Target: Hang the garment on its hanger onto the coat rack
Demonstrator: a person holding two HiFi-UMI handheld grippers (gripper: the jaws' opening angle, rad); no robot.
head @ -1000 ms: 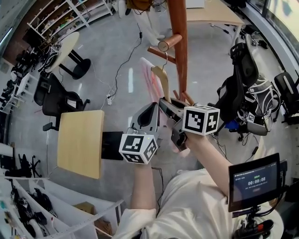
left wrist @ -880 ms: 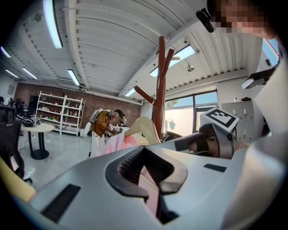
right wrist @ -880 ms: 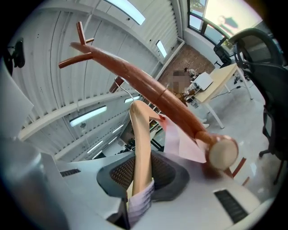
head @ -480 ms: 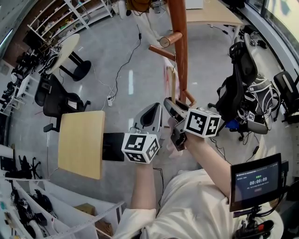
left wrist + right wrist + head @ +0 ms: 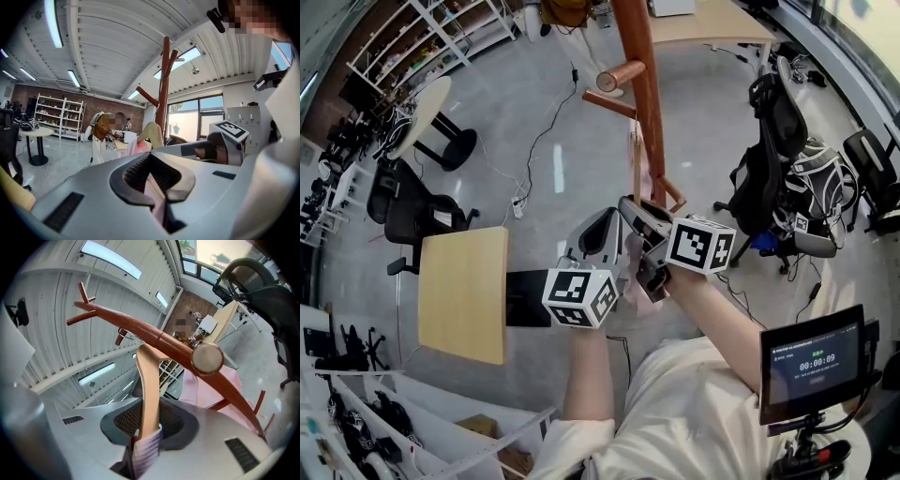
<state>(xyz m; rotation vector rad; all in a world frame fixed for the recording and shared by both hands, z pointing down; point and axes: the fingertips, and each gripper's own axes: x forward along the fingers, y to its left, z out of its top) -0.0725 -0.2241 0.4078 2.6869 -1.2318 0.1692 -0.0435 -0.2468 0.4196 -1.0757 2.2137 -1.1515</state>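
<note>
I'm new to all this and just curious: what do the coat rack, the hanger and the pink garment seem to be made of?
Coat rack: likely wood, reddish-brown with a slight sheen; one peg's round end shows pale.
Hanger: probably light wood, smooth and matt, though plastic is possible.
Garment: thin pink cloth that folds softly, with a ribbed knit edge.

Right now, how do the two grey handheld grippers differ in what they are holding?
The left gripper is shut on the pink garment alone; the right gripper is shut on the pale wooden hanger with cloth on it. The right gripper sits closer to the reddish-brown wooden coat rack than the left gripper. Both are shut and carry a marker cube.
</note>
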